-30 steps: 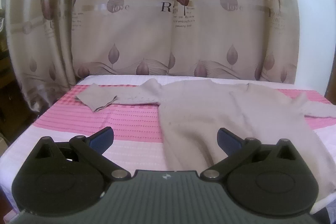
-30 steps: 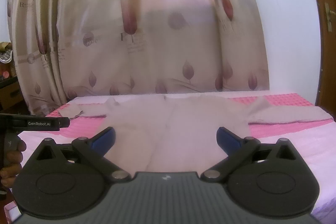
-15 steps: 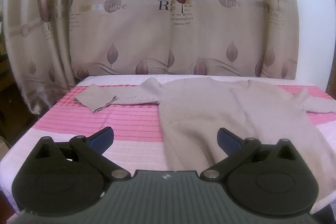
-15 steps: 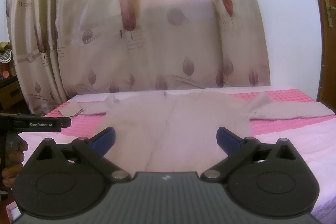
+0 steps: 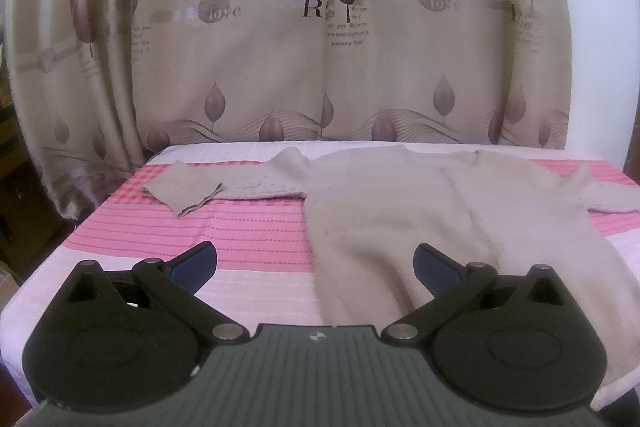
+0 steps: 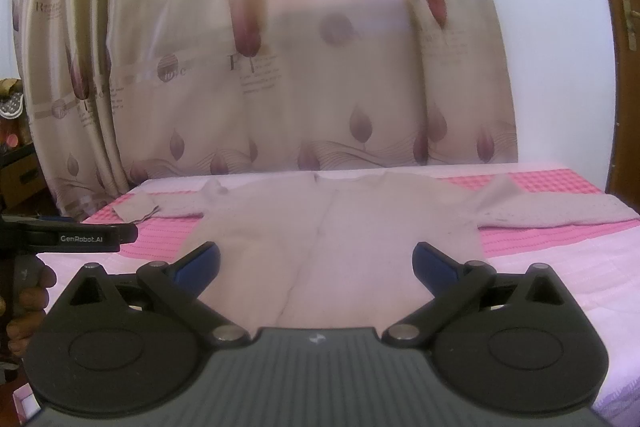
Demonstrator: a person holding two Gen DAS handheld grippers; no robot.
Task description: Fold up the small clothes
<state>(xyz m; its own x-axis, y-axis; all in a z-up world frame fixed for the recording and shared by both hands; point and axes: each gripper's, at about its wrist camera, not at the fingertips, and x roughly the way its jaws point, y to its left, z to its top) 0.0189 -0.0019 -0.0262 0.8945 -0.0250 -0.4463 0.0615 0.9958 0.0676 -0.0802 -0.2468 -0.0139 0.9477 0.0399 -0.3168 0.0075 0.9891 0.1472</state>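
Observation:
A beige knit sweater [image 5: 400, 211] lies flat on the pink and white bed cover [image 5: 248, 243], neck toward the curtain and both sleeves spread sideways. Its left sleeve [image 5: 208, 187] ends in a folded cuff. In the right wrist view the same sweater [image 6: 328, 227] fills the middle, with its right sleeve [image 6: 552, 211] stretched out. My left gripper [image 5: 314, 263] hovers open over the near hem, holding nothing. My right gripper [image 6: 316, 263] is open too, just short of the hem. The left gripper's body [image 6: 80, 237] and a hand [image 6: 28, 303] show at the left edge.
A patterned beige curtain [image 5: 320, 47] hangs right behind the bed. A white wall [image 6: 560, 67] and a wooden door frame [image 6: 624, 47] stand to the right. Dark furniture [image 6: 20, 167] sits beyond the bed's left side. The bed's near edge is below the grippers.
Both cameras have shifted slightly; the left view has swung a little to the right across the sweater. Both grippers stay open and the sweater has not moved.

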